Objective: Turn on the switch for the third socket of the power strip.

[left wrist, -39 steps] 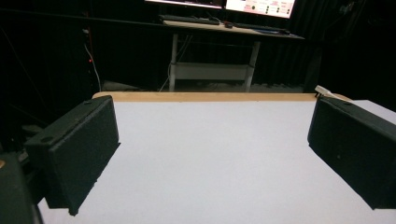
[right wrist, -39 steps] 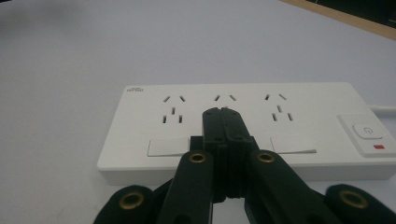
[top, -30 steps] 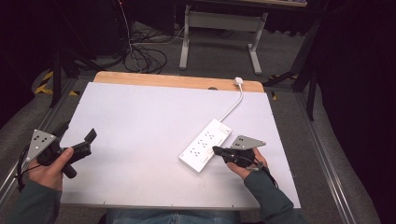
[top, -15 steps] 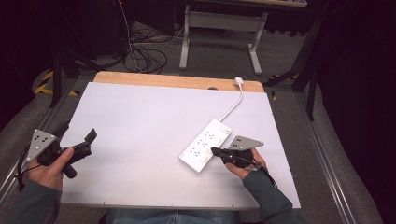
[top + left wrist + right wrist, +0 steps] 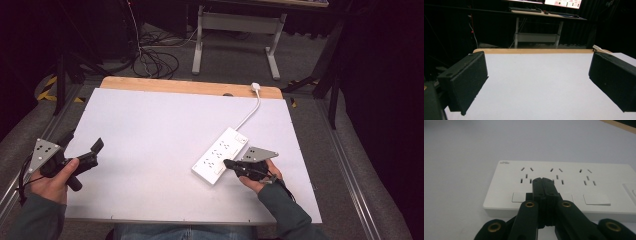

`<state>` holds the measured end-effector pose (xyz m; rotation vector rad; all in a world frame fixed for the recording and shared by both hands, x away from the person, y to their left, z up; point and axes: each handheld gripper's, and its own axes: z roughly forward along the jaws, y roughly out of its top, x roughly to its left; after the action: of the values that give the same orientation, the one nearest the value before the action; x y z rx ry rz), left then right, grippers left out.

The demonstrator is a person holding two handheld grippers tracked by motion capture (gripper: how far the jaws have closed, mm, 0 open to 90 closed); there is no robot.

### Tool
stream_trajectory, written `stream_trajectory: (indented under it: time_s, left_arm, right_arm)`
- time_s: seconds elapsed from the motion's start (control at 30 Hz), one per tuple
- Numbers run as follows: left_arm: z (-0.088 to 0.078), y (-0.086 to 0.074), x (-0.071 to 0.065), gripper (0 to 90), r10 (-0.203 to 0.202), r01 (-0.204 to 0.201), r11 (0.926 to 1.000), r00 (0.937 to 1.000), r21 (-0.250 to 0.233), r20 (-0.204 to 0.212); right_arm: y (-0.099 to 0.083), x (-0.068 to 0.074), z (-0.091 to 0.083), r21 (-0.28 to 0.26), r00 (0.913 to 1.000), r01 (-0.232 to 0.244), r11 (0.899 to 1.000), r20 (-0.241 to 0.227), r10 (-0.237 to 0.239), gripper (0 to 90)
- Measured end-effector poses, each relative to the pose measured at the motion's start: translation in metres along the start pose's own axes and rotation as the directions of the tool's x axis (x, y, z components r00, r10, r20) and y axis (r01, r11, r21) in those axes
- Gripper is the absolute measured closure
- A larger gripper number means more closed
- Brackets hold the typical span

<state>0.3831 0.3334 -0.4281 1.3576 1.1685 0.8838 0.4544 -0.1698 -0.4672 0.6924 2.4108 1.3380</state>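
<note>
A white power strip (image 5: 220, 155) lies at an angle on the right half of the white table top (image 5: 155, 125); its cord runs back to a plug (image 5: 255, 86) at the wooden far edge. My right gripper (image 5: 228, 163) is shut with nothing between its jaws, its tips over the strip's near long side. In the right gripper view the closed tips (image 5: 542, 180) sit above the strip (image 5: 599, 185), close to a socket and its switch buttons. My left gripper (image 5: 85, 149) is open at the table's left edge, wide jaws around bare table (image 5: 536, 82).
A wooden strip (image 5: 190, 87) borders the table's far edge. Beyond it stand a metal desk frame (image 5: 235, 35) and loose cables (image 5: 155, 60) on the floor. Metal rails (image 5: 345, 165) run along both sides of the table.
</note>
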Motion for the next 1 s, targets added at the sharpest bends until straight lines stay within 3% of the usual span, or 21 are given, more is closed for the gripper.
stream_trajectory:
  time_s: [1.0]
  left_arm:
    - [-0.0017,-0.0005,0.0011,2.6,-0.001,0.001,1.0,1.0,0.002,-0.005]
  right_arm:
    - [0.0007,0.0041,0.0086,0.023,0.9993,0.033,0.999,-0.018,-0.033,90.0]
